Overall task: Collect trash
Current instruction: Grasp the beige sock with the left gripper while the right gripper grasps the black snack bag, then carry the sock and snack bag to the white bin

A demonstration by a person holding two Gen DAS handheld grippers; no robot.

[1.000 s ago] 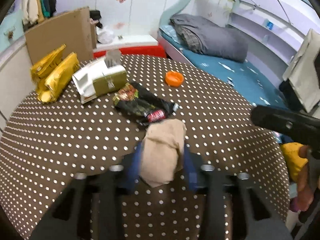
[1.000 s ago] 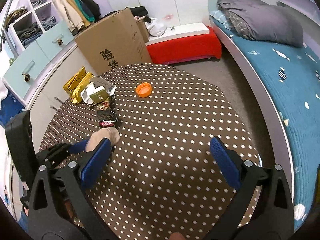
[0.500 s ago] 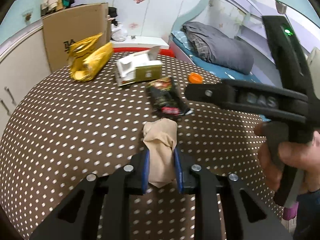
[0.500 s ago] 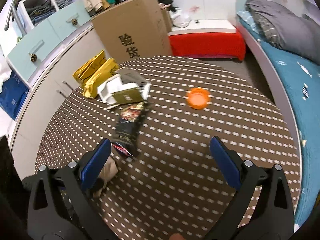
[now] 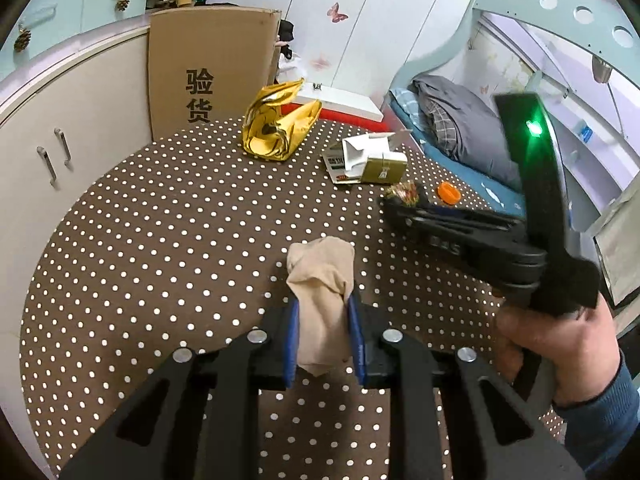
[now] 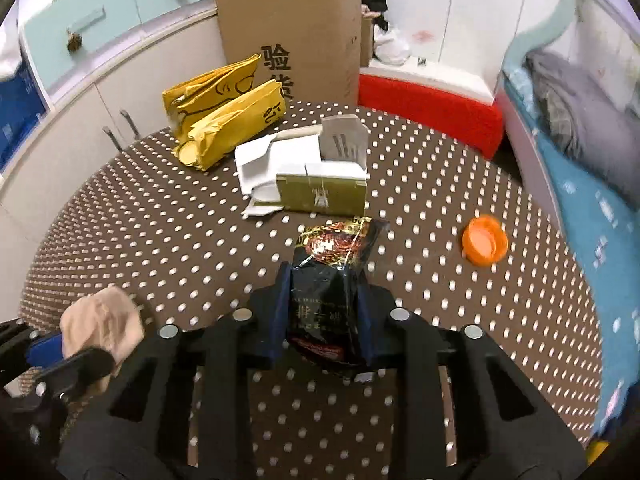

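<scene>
The left gripper [image 5: 322,334] is clamped on a crumpled beige cloth wad [image 5: 322,280], held just above the round brown bench with white polka dots [image 5: 160,240]. The right gripper [image 6: 324,312] is closed around a black foil snack packet [image 6: 328,280] lying on the bench. Beyond it sit an opened olive-and-white cardboard carton [image 6: 308,176], two yellow paper bags [image 6: 224,112] and, off to the right, an orange plastic bottle cap [image 6: 484,240].
</scene>
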